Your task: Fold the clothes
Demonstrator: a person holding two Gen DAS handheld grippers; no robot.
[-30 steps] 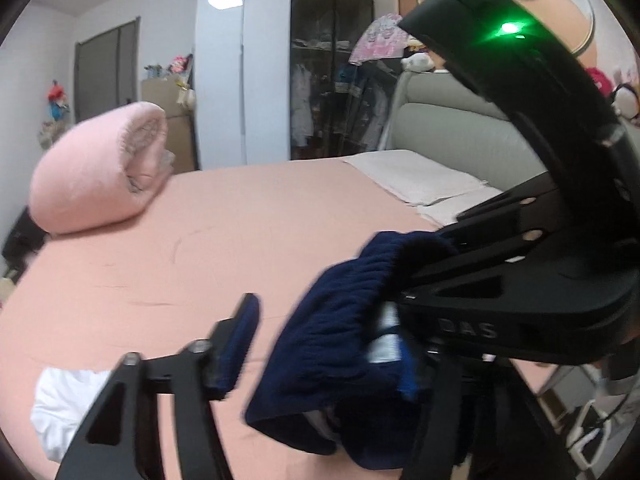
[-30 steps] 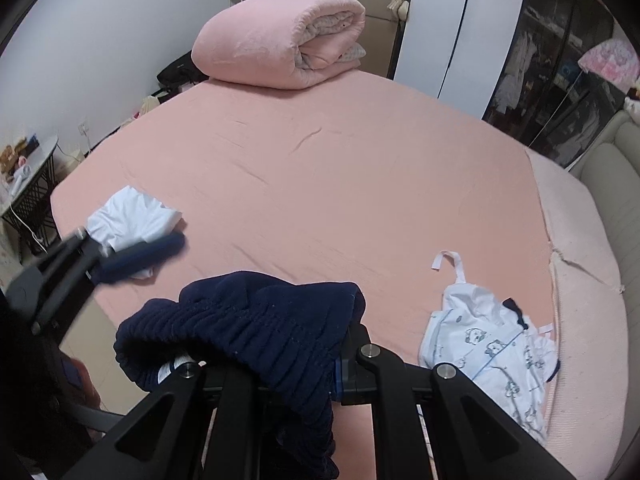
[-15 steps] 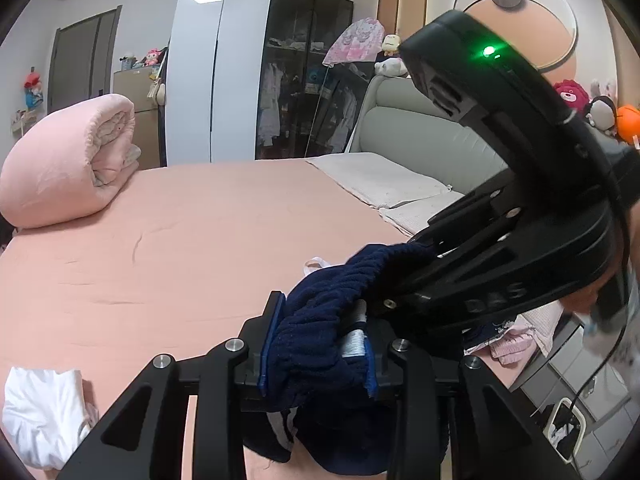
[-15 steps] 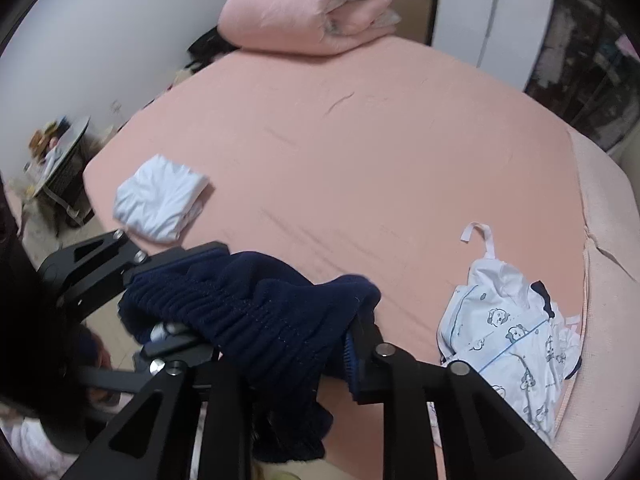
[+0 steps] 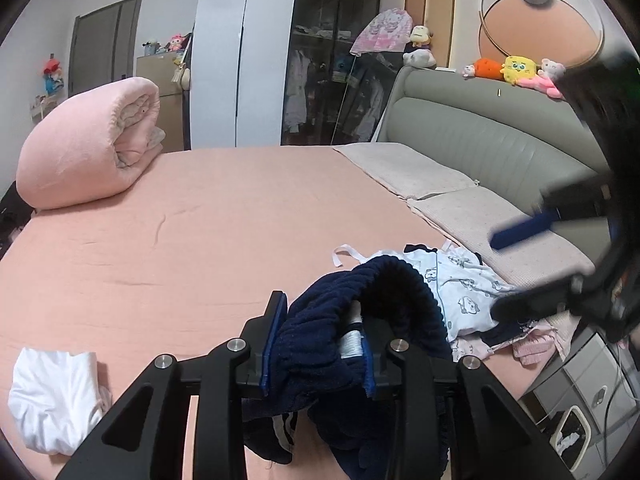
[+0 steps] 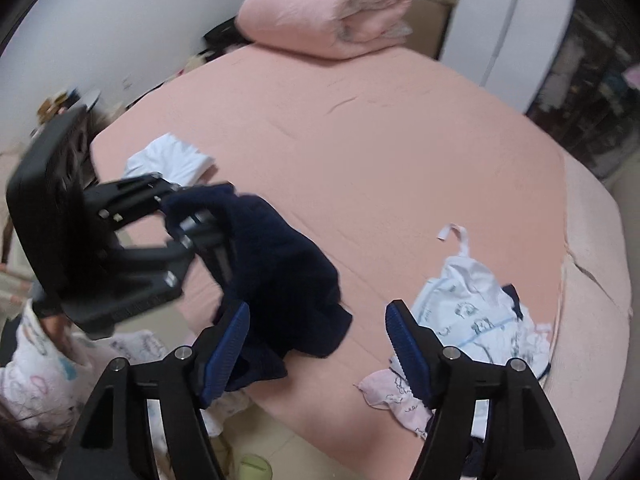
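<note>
While the navy garment [image 5: 344,332] hangs above the pink bed [image 5: 200,216], we pinch it in our left gripper [image 5: 316,354]; our right gripper [image 6: 316,338] is opening, nothing between its fingers.

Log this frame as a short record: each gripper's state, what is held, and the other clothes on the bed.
left gripper: shut on the navy garment, which hangs from it above the bed edge
right gripper: jaws opening, nothing pressed between the pads
white folded garment: on the pink sheet, near corner
printed white garment: crumpled near the pillows
rolled pink duvet: at the far side of the bed
fold status: not started
</note>
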